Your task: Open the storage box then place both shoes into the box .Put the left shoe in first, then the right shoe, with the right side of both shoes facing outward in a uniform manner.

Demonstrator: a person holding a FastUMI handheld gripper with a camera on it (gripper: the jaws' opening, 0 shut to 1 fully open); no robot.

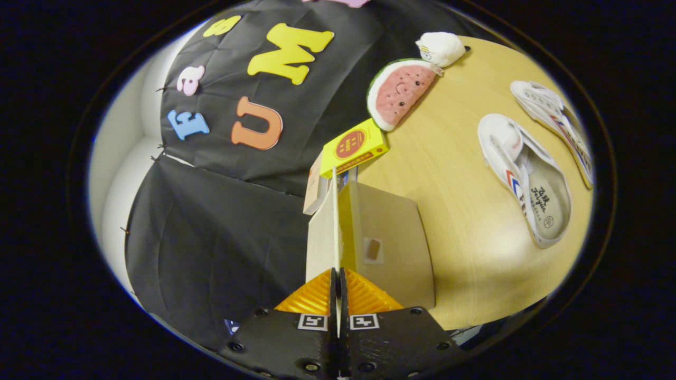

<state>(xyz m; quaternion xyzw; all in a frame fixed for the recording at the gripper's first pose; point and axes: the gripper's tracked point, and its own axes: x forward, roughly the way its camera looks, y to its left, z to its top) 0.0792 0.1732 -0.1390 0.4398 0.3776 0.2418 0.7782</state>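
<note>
Fingers (317, 295) sit together, pinching the thin edge of the lid (323, 232), which stands edge-on between them and runs straight ahead. Box (388, 237) lies just right of the lid, its tan side with a small patch facing the camera; whether the inside is exposed yet I cannot tell. Gripper (338, 287) is clamped on the lid, so the step in hand looks like the opening one. To do it well, keep the pinch firm near the lid's free edge and swing along the hinge arc, not pulling the box off its spot. Yellow carton (354, 148) sits just beyond the lid's far end, close enough to get clipped. Two shoes (528, 179) (554, 124) lie on the table (449, 158), well apart from the box to its right, soles down, neither loaded yet. Watermelon toy (398, 92) and white plush (441, 48) rest far back. Bare table between box and shoes gives room; the table edge runs close beside the box near the booth wall.
</note>
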